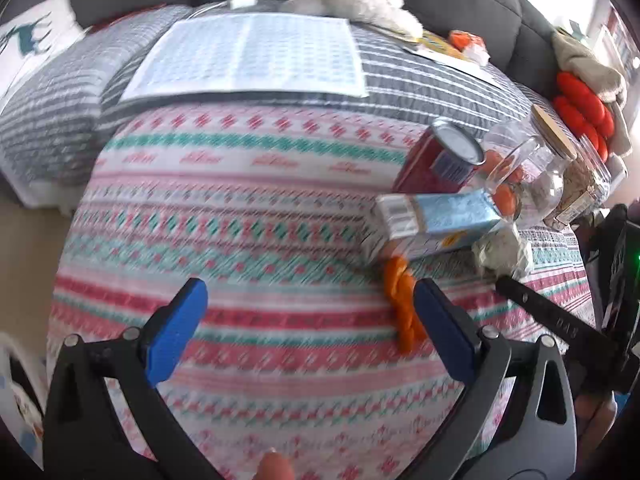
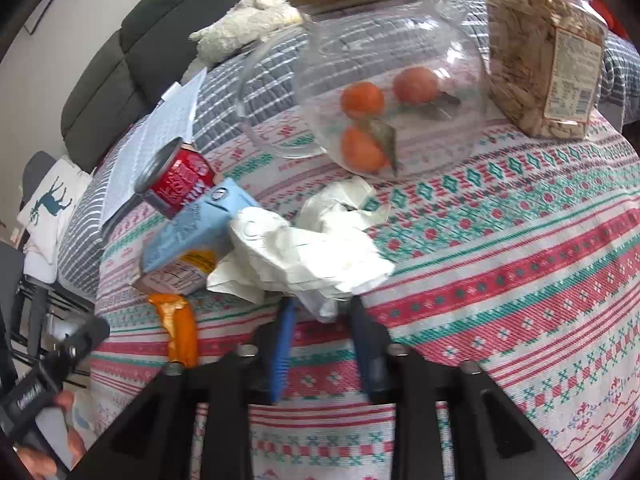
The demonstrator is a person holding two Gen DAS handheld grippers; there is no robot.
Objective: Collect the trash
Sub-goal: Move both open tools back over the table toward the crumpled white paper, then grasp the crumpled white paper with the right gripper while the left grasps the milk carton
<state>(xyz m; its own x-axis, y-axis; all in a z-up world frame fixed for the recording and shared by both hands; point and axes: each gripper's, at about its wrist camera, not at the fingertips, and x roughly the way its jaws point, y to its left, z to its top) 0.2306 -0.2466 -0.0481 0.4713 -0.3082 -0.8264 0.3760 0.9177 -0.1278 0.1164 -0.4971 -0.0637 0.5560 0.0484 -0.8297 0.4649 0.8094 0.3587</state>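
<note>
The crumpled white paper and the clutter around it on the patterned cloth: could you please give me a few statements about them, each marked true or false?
1. The right gripper is shut on the crumpled white paper. True.
2. The left gripper is clamped on the orange wrapper. False: its jaws stand open, and the wrapper lies by one finger.
3. The red can stands upright. False: it lies tipped over beside the blue carton.
4. The round glass jar holds orange fruits. True.
5. The jar of seeds lies on its side. False: it stands upright.
</note>
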